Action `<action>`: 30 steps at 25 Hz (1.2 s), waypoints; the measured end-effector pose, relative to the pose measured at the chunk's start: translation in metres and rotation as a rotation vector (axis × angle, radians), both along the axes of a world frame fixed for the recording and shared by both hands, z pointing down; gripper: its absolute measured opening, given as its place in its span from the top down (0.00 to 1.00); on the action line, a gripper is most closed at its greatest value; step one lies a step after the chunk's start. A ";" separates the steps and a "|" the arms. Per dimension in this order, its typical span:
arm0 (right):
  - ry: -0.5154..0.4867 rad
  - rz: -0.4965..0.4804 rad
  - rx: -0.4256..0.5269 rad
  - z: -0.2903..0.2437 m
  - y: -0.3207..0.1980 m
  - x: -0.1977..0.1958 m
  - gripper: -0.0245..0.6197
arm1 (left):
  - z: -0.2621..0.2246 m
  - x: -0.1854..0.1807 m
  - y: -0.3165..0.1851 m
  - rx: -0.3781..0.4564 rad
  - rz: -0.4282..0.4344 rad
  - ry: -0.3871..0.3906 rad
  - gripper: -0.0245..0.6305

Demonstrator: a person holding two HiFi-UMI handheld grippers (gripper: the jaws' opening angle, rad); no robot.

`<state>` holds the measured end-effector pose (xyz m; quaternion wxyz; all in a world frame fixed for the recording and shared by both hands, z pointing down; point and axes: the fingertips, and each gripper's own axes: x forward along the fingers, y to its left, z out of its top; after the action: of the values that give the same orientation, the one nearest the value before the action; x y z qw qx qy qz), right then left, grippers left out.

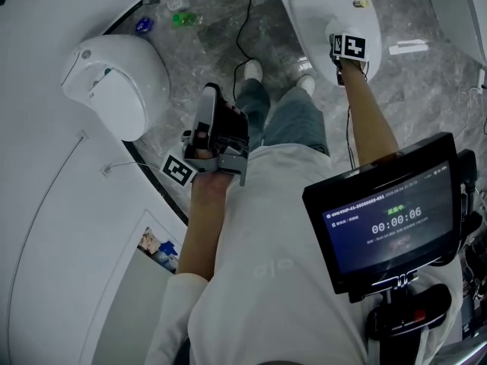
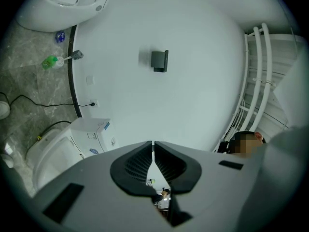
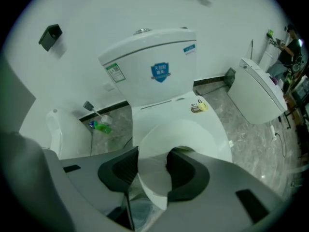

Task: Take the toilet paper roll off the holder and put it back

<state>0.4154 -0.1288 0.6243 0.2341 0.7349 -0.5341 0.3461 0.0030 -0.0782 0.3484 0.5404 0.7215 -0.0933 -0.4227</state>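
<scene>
My right gripper [image 3: 153, 154] is shut on a white toilet paper roll [image 3: 175, 135], one jaw inside its core and the other outside its wall. It hangs above the closed lid of a white toilet [image 3: 150, 67]. In the head view this gripper's marker cube [image 1: 349, 47] is over the same toilet [image 1: 319, 6]. The black holder [image 3: 49, 36] sits on the white wall to the upper left, with nothing on it. The left gripper view faces that holder [image 2: 159, 60] from a distance. My left gripper [image 2: 153, 145] is shut with nothing in it and held near the person's waist [image 1: 217, 139].
A second white toilet [image 1: 114, 82] stands to the left and another [image 3: 258, 95] to the right. A toilet brush and green bottle [image 3: 99, 124] lie by the wall base. A black cable [image 1: 243, 29] runs over the marble floor. White handrails [image 2: 256, 81] are on the wall.
</scene>
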 end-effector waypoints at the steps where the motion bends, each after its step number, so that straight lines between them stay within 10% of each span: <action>1: -0.017 -0.014 0.016 -0.001 -0.002 -0.011 0.69 | 0.001 0.000 0.000 -0.005 0.001 -0.005 0.95; 19: -0.415 -0.368 0.408 -0.139 -0.058 -0.230 0.69 | 0.037 -0.032 0.003 -0.077 -0.091 -0.037 0.95; 30: -0.700 -0.526 0.934 -0.333 -0.058 -0.267 0.69 | -0.015 -0.007 -0.044 0.058 -0.032 0.050 0.95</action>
<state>0.1486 -0.1871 0.2909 -0.2219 0.4474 -0.8359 0.2276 -0.0039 -0.1222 0.3333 0.5146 0.7245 -0.0790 -0.4517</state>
